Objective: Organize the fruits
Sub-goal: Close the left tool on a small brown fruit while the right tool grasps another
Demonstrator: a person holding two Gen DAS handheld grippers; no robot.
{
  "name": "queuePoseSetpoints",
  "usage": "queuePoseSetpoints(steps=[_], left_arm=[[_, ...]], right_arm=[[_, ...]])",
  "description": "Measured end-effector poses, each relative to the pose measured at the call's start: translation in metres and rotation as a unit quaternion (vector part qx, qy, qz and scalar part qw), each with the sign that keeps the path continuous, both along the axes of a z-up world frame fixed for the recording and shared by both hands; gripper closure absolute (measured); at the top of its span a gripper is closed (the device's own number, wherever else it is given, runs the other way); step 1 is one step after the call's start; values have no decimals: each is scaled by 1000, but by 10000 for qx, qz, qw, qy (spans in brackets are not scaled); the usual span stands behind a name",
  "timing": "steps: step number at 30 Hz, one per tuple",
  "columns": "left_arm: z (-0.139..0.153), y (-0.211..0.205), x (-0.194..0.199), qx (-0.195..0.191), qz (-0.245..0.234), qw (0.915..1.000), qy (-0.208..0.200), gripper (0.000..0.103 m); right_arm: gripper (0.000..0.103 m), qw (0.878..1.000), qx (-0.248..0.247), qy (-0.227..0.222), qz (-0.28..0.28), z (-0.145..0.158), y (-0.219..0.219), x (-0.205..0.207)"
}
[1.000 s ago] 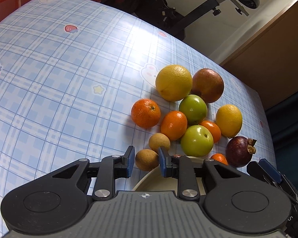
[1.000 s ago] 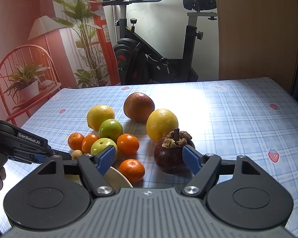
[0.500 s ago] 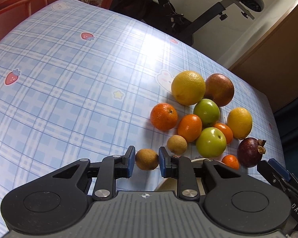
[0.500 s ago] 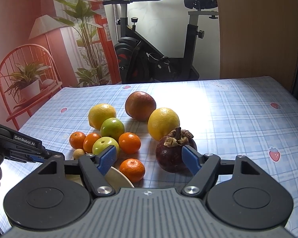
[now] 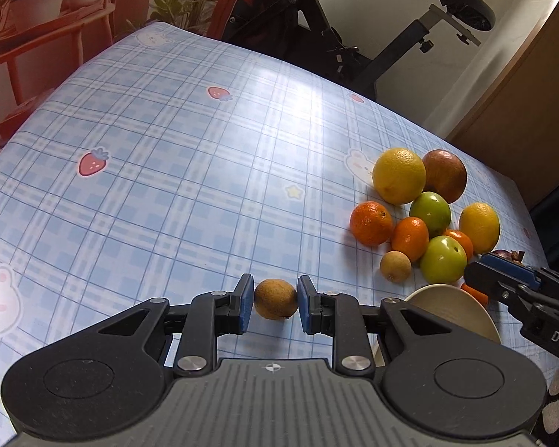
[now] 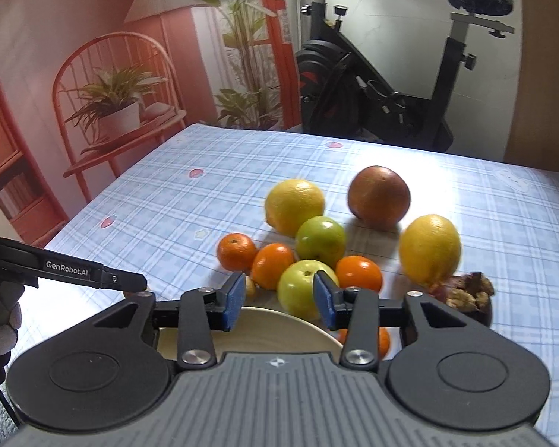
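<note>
My left gripper (image 5: 272, 303) is shut on a small brown longan (image 5: 275, 298) and holds it left of the fruit pile. The pile holds a second longan (image 5: 395, 266), green apples (image 5: 443, 259), tangerines (image 5: 370, 222), yellow citrus (image 5: 399, 176), a reddish fruit (image 5: 445, 175) and a lemon (image 5: 479, 222). A cream plate (image 5: 452, 311) lies at the pile's near edge. My right gripper (image 6: 277, 300) is open above the plate (image 6: 264, 329), with a green apple (image 6: 303, 292) just beyond its fingers. A mangosteen (image 6: 466, 294) lies to its right.
The table wears a blue plaid cloth (image 5: 167, 186) with strawberry and bunny prints. An exercise bike (image 6: 384, 85), a red wire chair with a potted plant (image 6: 115, 111) and a wooden panel (image 5: 521, 111) stand beyond the table's far edges.
My left gripper has carried the longan left, away from the pile. My right gripper has narrowed, turned left and shifted from the mangosteen to over the plate.
</note>
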State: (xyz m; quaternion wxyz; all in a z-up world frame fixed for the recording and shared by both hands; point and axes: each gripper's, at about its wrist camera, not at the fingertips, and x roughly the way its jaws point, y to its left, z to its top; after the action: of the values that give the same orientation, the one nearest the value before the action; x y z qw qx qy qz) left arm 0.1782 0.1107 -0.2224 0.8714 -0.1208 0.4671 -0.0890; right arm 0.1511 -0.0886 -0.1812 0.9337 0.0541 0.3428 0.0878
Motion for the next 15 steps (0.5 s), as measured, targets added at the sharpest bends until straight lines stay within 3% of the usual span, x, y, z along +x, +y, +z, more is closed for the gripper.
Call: queuePoseSetpoints(steps=[5, 15], left_arm=[[-1, 8, -7, -14, -55, 9999, -162, 76], [-4, 11, -16, -6, -196, 9988, -441, 76]], right_arm=[[79, 9991, -182, 272, 264, -9, 26, 22], [79, 9967, -322, 743, 20, -23, 40, 43]])
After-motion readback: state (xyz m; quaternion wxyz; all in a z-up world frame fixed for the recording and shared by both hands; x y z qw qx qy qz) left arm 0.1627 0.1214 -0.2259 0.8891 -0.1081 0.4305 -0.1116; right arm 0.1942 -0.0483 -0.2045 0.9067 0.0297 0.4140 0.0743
